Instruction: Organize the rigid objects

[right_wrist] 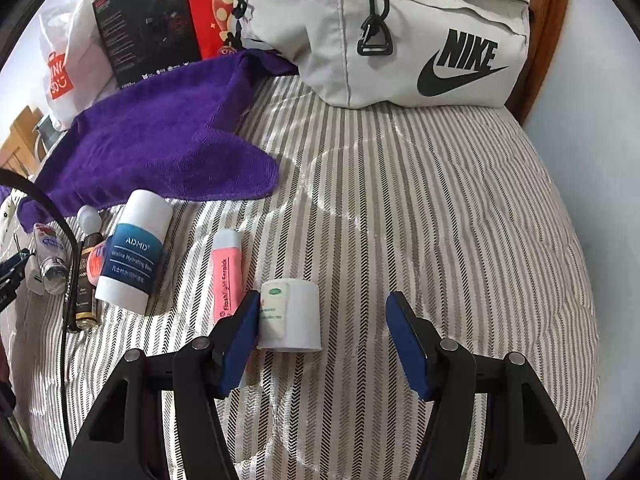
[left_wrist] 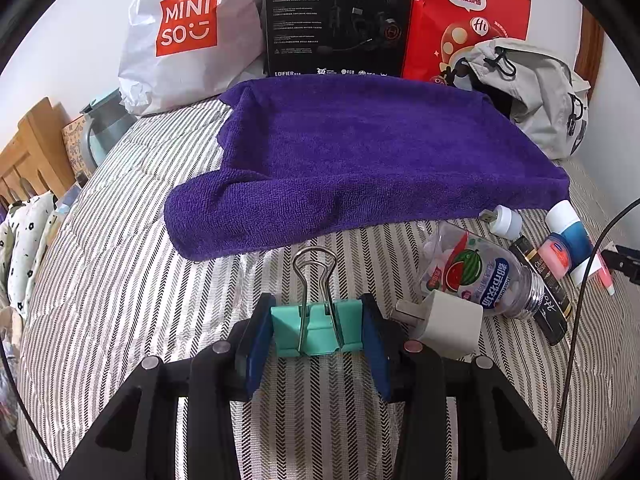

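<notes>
So the left gripper [left_wrist: 317, 332] has its jaws clamped on a teal binder clip [left_wrist: 316, 330], pinching the painted body from both sides, low in the centre of the left wrist view. The wire handles [left_wrist: 314, 276] stick up toward the purple towel [left_wrist: 352, 152] that fills the middle of the frame. My worry here: that clip body is smooth metal and wedge-shaped, so if the squeeze eases at all it could squirt out forward and bounce on the striped bed [left_wrist: 120, 260].

Just right of the clip, the white charger plug [left_wrist: 446, 326] sits almost against the gripper's right finger, with the clear watermelon-label bottle [left_wrist: 476, 272] lying on its side behind it. Swinging right would probably knock the plug, and that bottle looks ready to roll into the tubes at the right edge.

Over in the right wrist view, the row on the left has the blue-and-white ADMD stick [right_wrist: 134, 250], then the pink highlighter [right_wrist: 225, 276], and then the right gripper [right_wrist: 320, 334] with jaws spread wide, gripping nothing. A white roll [right_wrist: 290, 314] stands right up against the left finger, well apart from the right one. If it closes from here, I'd guess the roll gets shoved sideways or tips on the soft bedding instead of being caught squarely. The grey Nike bag [right_wrist: 400, 40] at the top is out of the way.
</notes>
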A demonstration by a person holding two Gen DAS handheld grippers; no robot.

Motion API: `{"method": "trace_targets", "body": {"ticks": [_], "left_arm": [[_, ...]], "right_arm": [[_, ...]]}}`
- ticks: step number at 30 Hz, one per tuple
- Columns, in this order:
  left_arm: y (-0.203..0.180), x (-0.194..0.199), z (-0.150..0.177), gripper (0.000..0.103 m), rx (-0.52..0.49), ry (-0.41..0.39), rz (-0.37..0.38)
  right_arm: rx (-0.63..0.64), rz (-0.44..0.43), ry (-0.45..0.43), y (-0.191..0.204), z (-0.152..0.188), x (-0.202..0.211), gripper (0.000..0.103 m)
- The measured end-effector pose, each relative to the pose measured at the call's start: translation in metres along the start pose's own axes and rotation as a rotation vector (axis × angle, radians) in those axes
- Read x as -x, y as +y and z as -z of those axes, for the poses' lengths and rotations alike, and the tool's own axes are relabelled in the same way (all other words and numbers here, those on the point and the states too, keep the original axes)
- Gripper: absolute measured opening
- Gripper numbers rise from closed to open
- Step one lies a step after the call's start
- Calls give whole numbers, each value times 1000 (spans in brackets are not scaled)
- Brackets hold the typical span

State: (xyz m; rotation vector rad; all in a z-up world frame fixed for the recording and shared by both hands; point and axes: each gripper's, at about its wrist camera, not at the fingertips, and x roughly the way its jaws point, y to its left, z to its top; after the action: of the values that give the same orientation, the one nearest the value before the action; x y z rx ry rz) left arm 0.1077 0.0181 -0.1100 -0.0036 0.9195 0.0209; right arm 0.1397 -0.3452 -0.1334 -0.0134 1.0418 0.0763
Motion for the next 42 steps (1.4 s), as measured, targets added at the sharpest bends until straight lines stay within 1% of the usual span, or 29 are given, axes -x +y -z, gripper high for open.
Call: {"method": "trace_targets", "body": {"ticks": [2,4,6,7,8,9,12,15,19,22,29,35,42], "left_arm": [[0,0,1,41,0,-1,0],[0,0,0,41,-4,0,-1],[-1,0,0,41,-1,0,0],[-1,1,1,41,-2,-1,0],[-1,1,1,41,-4,-2,0],[-1,1,1,40,-3,-4,1],[-1,1,0,40,-1,-4,1],[-1,2,0,40,-3,-2,7],[3,5,0,40,9,5,37],[5,7,0,40,18,7,60],[5,21,-5,40,7,-9,72],[10,23,-7,40,12,-6,60],[13,34,-23,40,6,-31,46]], "right_arm": [[5,3,1,3,1,-4,62],[14,11,-18,6,3,-3,58],[16,-4,-28,8,3,-2,48],[18,-4,-31,9,3,-2,45],[23,-4,-34,11,3,-2,38],[32,-7,-35,13,2,-1,29],[43,3,-27,17,1,-1,29],[33,-7,-13,15,0,1,29],[36,-3,-8,15,-2,8,29],[37,-20,-15,17,-5,13,29],[44,-63,-32,26,-10,22,29],[46,-103,-41,36,-16,25,29],[76,-150,-62,55,-39,30,29]]}}
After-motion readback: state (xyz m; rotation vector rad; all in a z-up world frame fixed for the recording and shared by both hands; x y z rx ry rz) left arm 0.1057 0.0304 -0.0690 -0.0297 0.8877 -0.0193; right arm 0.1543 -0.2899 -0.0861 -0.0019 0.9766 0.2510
